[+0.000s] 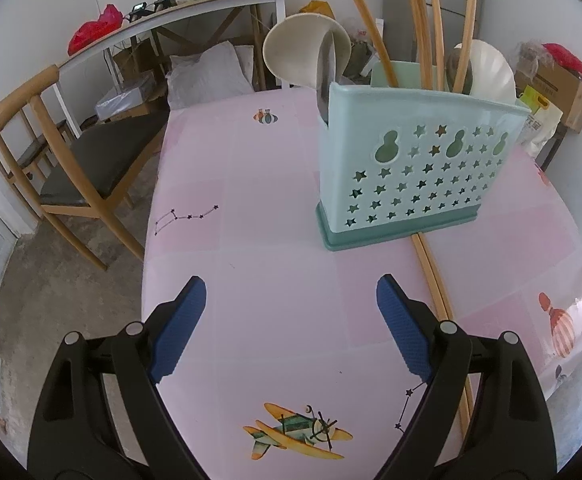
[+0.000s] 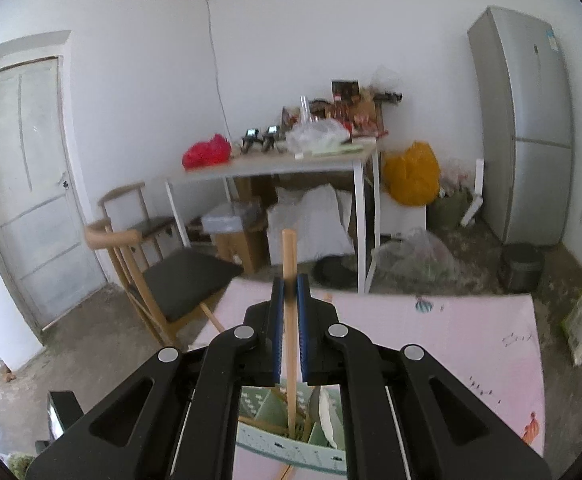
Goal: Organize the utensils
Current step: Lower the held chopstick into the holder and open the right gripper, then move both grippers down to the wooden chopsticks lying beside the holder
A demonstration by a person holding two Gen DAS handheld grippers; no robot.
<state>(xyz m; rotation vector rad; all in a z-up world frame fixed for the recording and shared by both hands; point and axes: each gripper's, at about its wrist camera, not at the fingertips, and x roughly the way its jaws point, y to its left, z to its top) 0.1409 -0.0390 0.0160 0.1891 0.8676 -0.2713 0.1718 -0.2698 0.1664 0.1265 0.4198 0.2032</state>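
Note:
A mint-green utensil holder (image 1: 415, 176) with star cutouts stands on the pink table (image 1: 275, 208). It holds several wooden chopsticks (image 1: 423, 28), white ladles (image 1: 303, 52) and a metal spoon. A pair of chopsticks (image 1: 437, 292) lies on the table in front of the holder. My left gripper (image 1: 291, 320) is open and empty, low over the table before the holder. My right gripper (image 2: 290, 292) is shut on one upright wooden chopstick (image 2: 289, 256) directly above the holder (image 2: 291, 440), the stick's lower end inside it.
A wooden chair (image 1: 51, 152) stands left of the table. A cluttered white side table (image 2: 291, 160), boxes, bags and a fridge (image 2: 527, 128) stand behind. The table's left edge (image 1: 149, 240) drops to the concrete floor.

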